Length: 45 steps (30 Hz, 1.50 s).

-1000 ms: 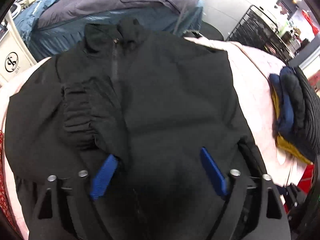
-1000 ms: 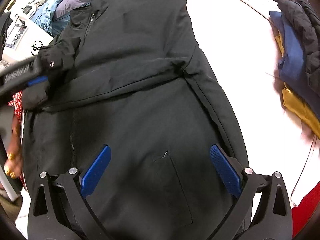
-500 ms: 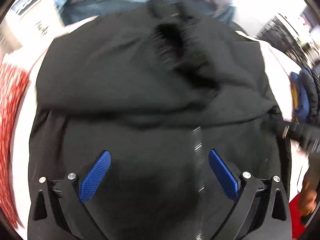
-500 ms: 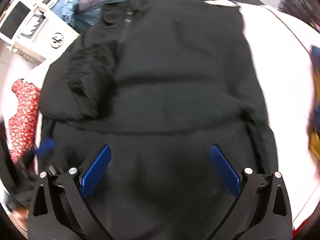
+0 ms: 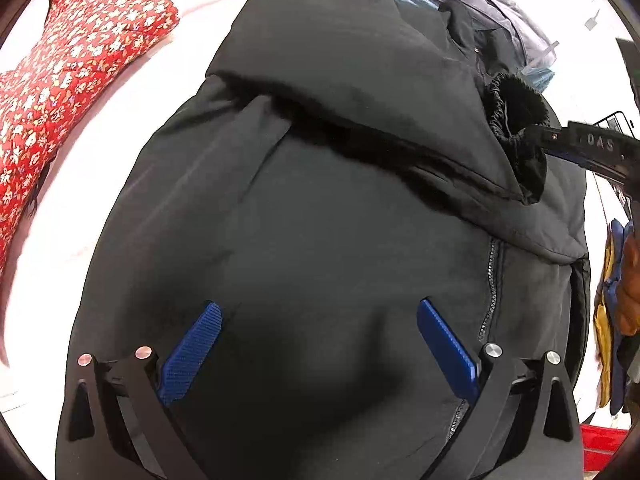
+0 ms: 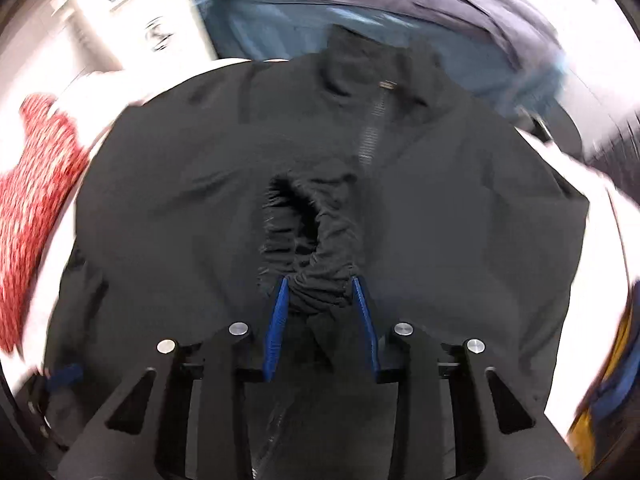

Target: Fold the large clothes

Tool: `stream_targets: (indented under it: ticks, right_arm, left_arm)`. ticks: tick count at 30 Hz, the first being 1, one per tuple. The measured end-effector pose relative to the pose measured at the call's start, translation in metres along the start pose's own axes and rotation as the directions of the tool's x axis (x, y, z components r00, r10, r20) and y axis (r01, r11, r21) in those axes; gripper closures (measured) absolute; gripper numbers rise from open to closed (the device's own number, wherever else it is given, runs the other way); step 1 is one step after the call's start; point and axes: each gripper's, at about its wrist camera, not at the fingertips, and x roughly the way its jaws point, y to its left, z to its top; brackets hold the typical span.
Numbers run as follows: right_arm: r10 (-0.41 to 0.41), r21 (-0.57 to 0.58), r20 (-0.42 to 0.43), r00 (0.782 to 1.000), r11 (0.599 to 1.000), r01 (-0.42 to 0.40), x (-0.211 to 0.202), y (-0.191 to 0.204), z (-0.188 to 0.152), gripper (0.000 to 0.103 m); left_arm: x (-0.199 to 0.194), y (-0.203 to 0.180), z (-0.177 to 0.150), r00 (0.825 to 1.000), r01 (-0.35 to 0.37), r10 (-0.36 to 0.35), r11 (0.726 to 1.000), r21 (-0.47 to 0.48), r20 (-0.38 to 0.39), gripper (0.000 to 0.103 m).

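Black and slightly padded, the jacket we are folding lies spread over a white table, its zip running up to the collar at the far edge. One sleeve is folded across the chest, and its gathered elastic cuff sits near the middle of the front.

Our right gripper has just been closing, and its blue pads now pinch the bunched fabric at the lower edge of that cuff; in the left wrist view we see it reaching in from the right side to the cuff. Our left gripper hovers over the lower body of the jacket with its jaws spread wide and nothing between them, just beside the lower run of the zip.

Around the jacket, a red floral garment lies on the table to the left, a blue and grey heap of clothes sits beyond the collar, and a stack of yellow and navy items lies at the right edge.
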Motion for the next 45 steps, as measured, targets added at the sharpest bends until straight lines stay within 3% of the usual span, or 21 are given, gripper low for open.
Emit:
stream_targets:
  ticks: [2,4,6,8,10,12,14,15,19,22,30,33,38,45]
  right_arm:
    - [0.018,0.146,0.000,1.000,0.989,-0.018,-0.001,-0.026,-0.004,0.075]
    - [0.023,0.301,-0.026,0.999,0.954,-0.014,0.004,-0.059,-0.013,0.074]
    - [0.105,0.475,-0.083,0.991,0.878,-0.053,0.020,-0.098,-0.033,0.071]
    - [0.149,0.602,-0.160,0.976,0.798,-0.023,0.038,-0.133,-0.060,0.062]
    - [0.163,0.630,-0.168,0.972,0.776,-0.021,0.040,-0.150,-0.075,0.062]
    - [0.173,0.600,-0.148,0.974,0.799,-0.051,0.034,-0.152,-0.081,0.058]
    - [0.154,0.552,-0.128,0.980,0.832,-0.059,0.025,-0.145,-0.082,0.044]
    - [0.136,0.518,-0.117,0.984,0.853,-0.056,0.019,-0.139,-0.082,0.043]
    - [0.066,0.308,-0.082,0.994,0.951,-0.038,0.004,-0.098,-0.076,0.027]
    - [0.017,0.186,-0.113,0.993,0.983,0.004,0.008,-0.067,-0.079,0.027]
    - [0.040,0.095,-0.178,0.983,0.995,-0.024,0.010,-0.036,-0.120,0.027]
    - [0.043,0.071,-0.186,0.982,0.997,-0.031,0.006,-0.032,-0.133,0.027]
    - [0.042,0.043,-0.192,0.980,0.998,-0.034,-0.004,-0.039,-0.160,0.027]
    - [0.040,0.089,-0.212,0.976,0.996,-0.022,-0.020,-0.068,-0.216,0.027]
  left_arm:
    - [0.001,-0.004,0.001,1.000,0.016,-0.016,1.000,-0.001,-0.001,0.007]
    - [0.003,-0.008,0.002,1.000,0.030,-0.030,1.000,-0.004,-0.008,0.007]
    - [0.006,-0.008,0.003,0.999,0.037,-0.037,0.999,-0.006,-0.016,0.007]
    - [0.010,-0.011,0.005,0.999,0.034,-0.034,0.999,0.003,-0.022,0.007]
    - [0.012,-0.014,0.007,0.999,0.023,-0.022,1.000,0.021,-0.026,0.007]
    - [0.015,-0.018,0.009,1.000,0.005,-0.004,0.999,0.045,-0.023,0.007]
    - [0.017,-0.022,0.010,1.000,-0.020,0.021,0.998,0.066,-0.020,0.007]
    - [0.019,-0.023,0.010,0.999,-0.034,0.036,0.996,0.078,-0.021,0.007]
    - [0.020,-0.026,0.007,0.998,-0.062,0.064,0.993,0.100,-0.013,0.007]
    - [0.022,-0.030,0.007,0.996,-0.082,0.084,0.991,0.110,-0.014,0.007]
    - [0.012,-0.032,-0.001,0.991,-0.131,0.129,0.978,0.162,0.019,0.007]
    - [0.004,-0.027,-0.014,0.993,-0.115,0.114,0.980,0.162,0.015,0.007]
    - [-0.005,-0.017,-0.038,0.995,-0.102,0.103,0.974,0.202,0.006,0.007]
    - [-0.017,0.011,-0.081,0.992,-0.126,0.130,0.956,0.265,0.004,0.007]
